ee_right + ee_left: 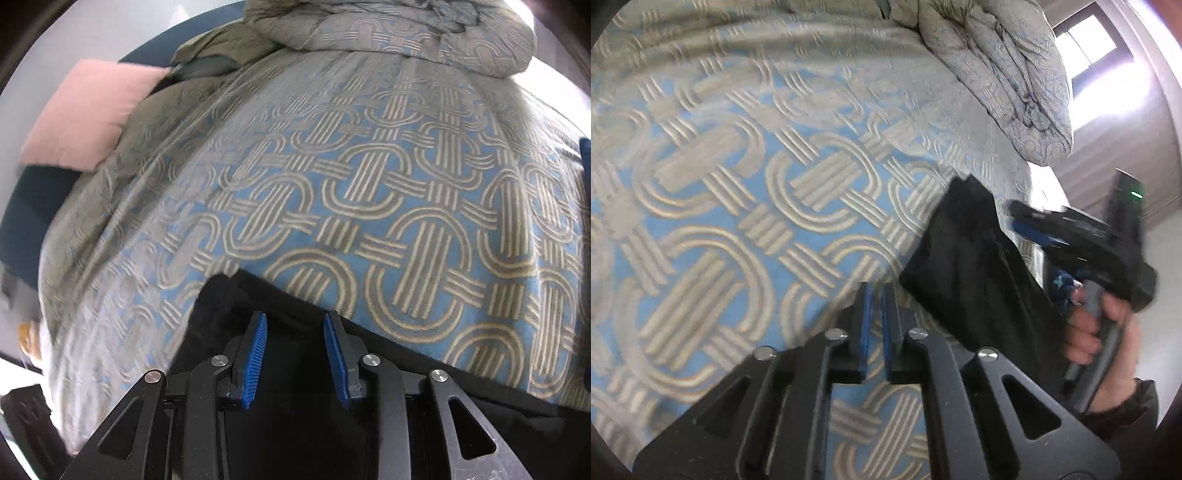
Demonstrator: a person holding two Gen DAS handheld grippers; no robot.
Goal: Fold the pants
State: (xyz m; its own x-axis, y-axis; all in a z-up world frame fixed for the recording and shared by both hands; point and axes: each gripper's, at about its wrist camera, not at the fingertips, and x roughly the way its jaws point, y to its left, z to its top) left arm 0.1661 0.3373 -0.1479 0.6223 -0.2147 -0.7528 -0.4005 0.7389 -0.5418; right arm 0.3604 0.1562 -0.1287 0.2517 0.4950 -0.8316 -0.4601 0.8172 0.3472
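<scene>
The black pants [291,310] lie on a blue and beige patterned bedspread [369,192]. In the right wrist view my right gripper [295,332] is open, its blue pads apart directly over the pants' near edge, nothing between them. In the left wrist view my left gripper [877,295] has its blue pads nearly together with a thin gap and nothing in it, over the bedspread [738,184]. To its right a fold of the black pants [967,258] stands raised beside the right gripper's body [1071,236], held by a hand.
A bunched quilt [997,66] lies at the far end of the bed, also in the right wrist view [406,29]. A pink pillow [88,114] sits at the far left. A bright window [1086,48] is at the upper right.
</scene>
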